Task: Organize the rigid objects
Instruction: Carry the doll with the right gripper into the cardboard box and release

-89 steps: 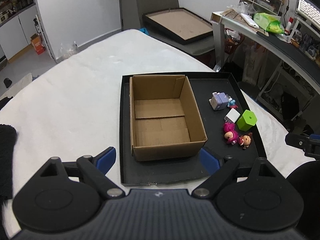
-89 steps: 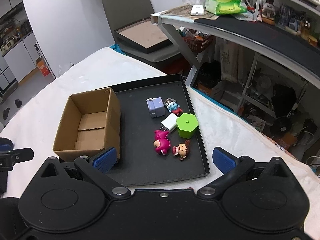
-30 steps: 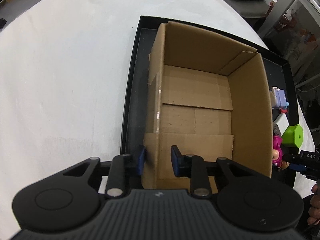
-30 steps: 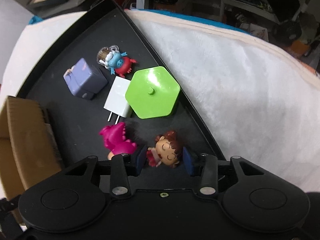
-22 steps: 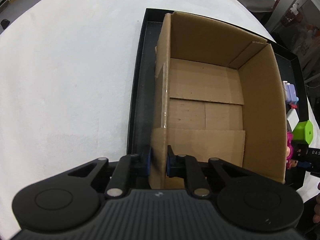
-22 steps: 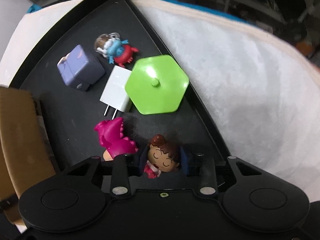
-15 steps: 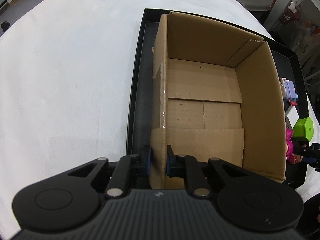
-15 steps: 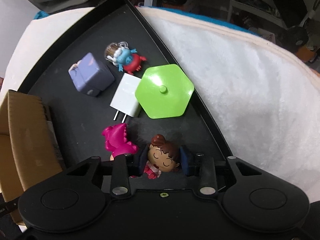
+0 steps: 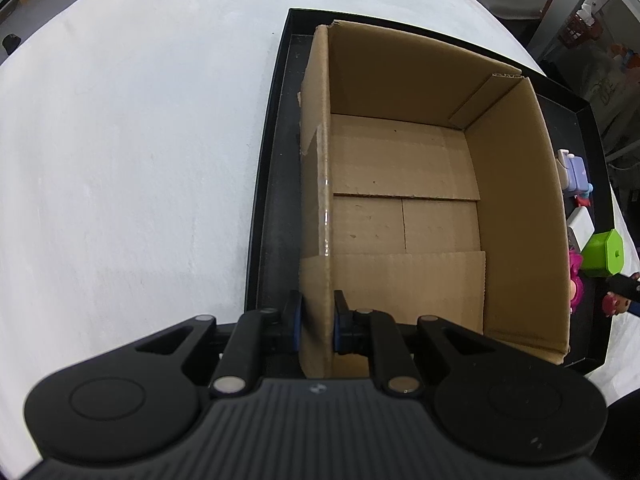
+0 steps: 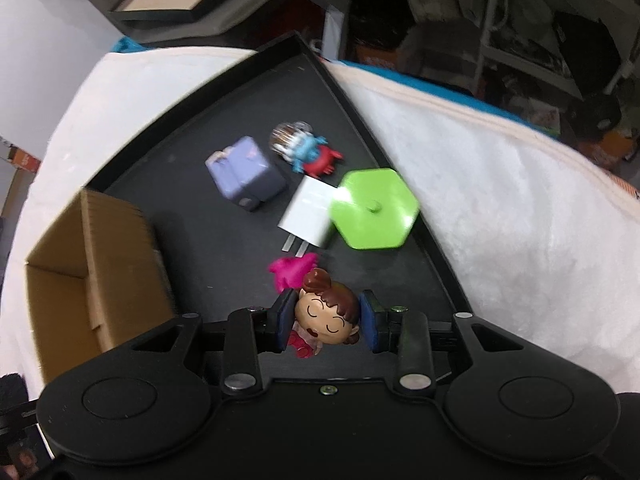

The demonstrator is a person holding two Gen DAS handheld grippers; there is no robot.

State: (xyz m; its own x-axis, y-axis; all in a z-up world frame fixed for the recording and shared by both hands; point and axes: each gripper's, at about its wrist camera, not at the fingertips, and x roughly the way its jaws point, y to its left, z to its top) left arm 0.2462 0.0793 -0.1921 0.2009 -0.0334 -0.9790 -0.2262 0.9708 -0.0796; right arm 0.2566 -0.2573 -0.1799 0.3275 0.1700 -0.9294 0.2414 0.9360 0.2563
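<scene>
Two grippers at work: one pinches the box, one pinches the doll.

The left gripper (image 9: 314,322) squeezes the near left corner of the box (image 9: 404,216), which is open and sits in the black tray (image 9: 264,184) on the white cloth (image 9: 132,152). The right gripper (image 10: 326,322) squeezes the doll (image 10: 326,316) by its head, above the tray. Lying on the tray are a pink toy (image 10: 294,272), a white plug (image 10: 308,212), a green lid (image 10: 374,208), a purple cube (image 10: 244,178) and a blue and red toy (image 10: 308,152).
</scene>
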